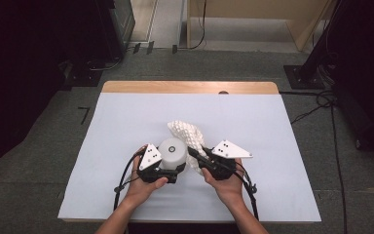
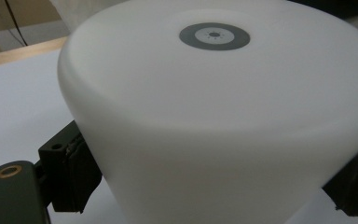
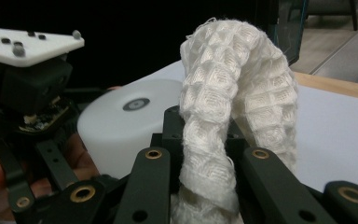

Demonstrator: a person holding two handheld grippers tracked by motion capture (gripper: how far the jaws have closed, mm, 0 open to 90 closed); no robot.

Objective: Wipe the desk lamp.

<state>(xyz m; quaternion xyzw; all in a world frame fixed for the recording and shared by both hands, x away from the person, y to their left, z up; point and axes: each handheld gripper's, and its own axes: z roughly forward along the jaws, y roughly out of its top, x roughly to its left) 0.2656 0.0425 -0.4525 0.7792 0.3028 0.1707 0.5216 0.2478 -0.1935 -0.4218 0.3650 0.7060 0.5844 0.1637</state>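
A white, round tub-like cylinder (image 1: 171, 150) with a grey ring on top stands near the table's front middle. My left gripper (image 1: 169, 166) is shut on it. In the left gripper view the cylinder (image 2: 214, 107) sits between the two black pads (image 2: 70, 172), which press its sides. A white waffle-weave cloth (image 1: 187, 133) lies bunched just right of and behind the cylinder. My right gripper (image 1: 195, 153) is shut on the cloth. In the right gripper view the cloth (image 3: 235, 74) rises in an arch from between the jaws of that gripper (image 3: 205, 163), with the cylinder (image 3: 121, 121) and the left gripper (image 3: 28, 84) beyond.
A white sheet (image 1: 126, 117) covers the table, leaving a wooden strip (image 1: 190, 87) bare at the far edge. Cables (image 1: 321, 102) and a black stand base (image 1: 302, 75) lie on the floor to the right. Dark equipment stands at the left.
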